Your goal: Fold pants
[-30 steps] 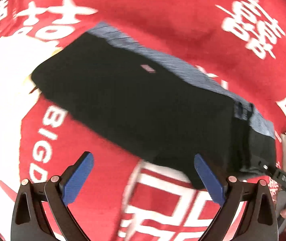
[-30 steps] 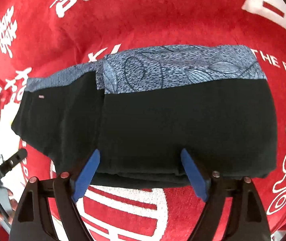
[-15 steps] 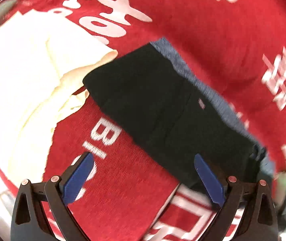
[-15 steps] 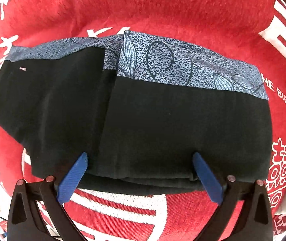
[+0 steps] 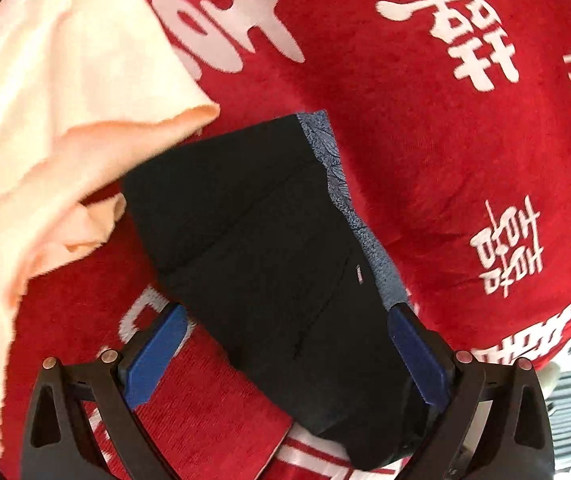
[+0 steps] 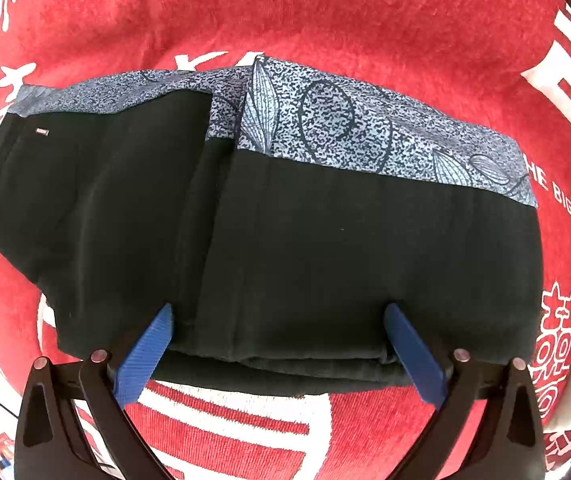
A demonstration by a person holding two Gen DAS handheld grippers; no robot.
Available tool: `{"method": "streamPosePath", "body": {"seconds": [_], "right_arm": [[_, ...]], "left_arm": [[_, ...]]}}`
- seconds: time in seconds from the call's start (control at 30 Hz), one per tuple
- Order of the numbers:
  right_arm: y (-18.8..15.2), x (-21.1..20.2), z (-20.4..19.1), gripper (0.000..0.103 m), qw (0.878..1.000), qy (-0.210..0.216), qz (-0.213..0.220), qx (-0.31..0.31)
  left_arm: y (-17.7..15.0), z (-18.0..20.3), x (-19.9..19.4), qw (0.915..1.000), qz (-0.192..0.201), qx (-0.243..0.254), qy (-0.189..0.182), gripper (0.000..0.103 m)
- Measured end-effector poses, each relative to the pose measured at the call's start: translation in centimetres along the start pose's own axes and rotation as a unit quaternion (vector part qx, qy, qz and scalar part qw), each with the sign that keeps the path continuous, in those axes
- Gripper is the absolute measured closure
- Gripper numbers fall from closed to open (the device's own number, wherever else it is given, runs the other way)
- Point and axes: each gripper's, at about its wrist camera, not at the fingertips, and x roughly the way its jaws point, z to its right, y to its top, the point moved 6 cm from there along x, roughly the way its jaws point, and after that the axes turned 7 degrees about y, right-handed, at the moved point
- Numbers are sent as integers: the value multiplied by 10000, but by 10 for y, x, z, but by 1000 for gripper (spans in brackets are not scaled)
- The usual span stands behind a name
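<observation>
Two grippers standing wide open, gripping nothing; folded black pants (image 6: 285, 248) lying on the red blanket (image 6: 325, 20) ahead of the right gripper (image 6: 279, 354), near edge between its fingers; left gripper (image 5: 287, 354) straddling one end, peach cloth (image 5: 45, 120) lying to its left.

A home, likely; red plush blanket (image 6: 325, 20) with white wedding characters; peach cloth (image 5: 45, 120).

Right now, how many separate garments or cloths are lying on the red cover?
2. The folded black pants lie mid-cover in front of both grippers. A peach cloth lies crumpled beside the pants' far end, seen only from the left wrist. More may lie outside both views.
</observation>
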Motion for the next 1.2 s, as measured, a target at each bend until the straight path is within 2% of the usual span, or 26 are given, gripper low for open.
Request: {"method": "streamPosePath", "body": {"seconds": [0.13,0.2,0.23,0.27,0.33,0.4,0.47,0.5,0.53,0.57,0.6,0.63,0.7,0.8,0.93,1.07,1.2], "right_arm": [[-1,1,-3,0,10000,-11,3,0],[-2,2,-3,0,10000,-8,-3,-2],[-2,3,-3,0,10000,-7,-13,-3],[-3,0,-1,0,10000,-6,-19,-1],[-3,1,-1,0,10000,-13,-25,1],[-2,0,-1,0,10000,-16,-34,1],[-1,-1,-2,0,10000,-12,-37,-12],[0,-3,-2,0,10000,-28,-40,-39],[2,-8,-4,0,9999,-86,-14,-108],[7,-13,-8,0,9997,-154,41,-199],[10,-21,-12,0,9992,-224,113,-317],[14,-29,-20,0,9986,-230,194,-441],[28,-48,-40,0,9977,92,259,-619],[60,-66,-74,0,9942,686,124,-823],[116,-80,-139,0,9819,1433,-238,-1212],[158,-80,-203,0,9705,1686,-654,-1595],[185,-68,-264,0,9587,1728,-1075,-1984]], "left_arm": [[5,7,3,9997,53,-52,-251,3],[9,18,-4,9974,97,-126,-706,3],[11,23,-7,9967,143,-34,-804,3],[12,27,-7,9966,172,111,-803,3],[13,25,4,9983,59,182,-560,3],[13,13,17,9990,-148,-31,-412,3],[15,11,17,9990,-89,-156,-413,3],[15,14,17,9995,-99,-124,-260,4],[15,15,17,10000,-76,-45,-40,14],[14,15,16,9998,-37,56,183,31],[13,16,17,9982,-19,239,547,44],[11,16,18,9965,-23,350,764,67],[9,21,16,9934,46,589,981,69],[1,41,5,9798,370,1341,1437,72],[-14,75,-3,9493,813,2386,1877,72],[-27,95,-4,9196,1010,3126,2154,72],[-31,103,-10,9044,1116,3459,2236,72]]}}
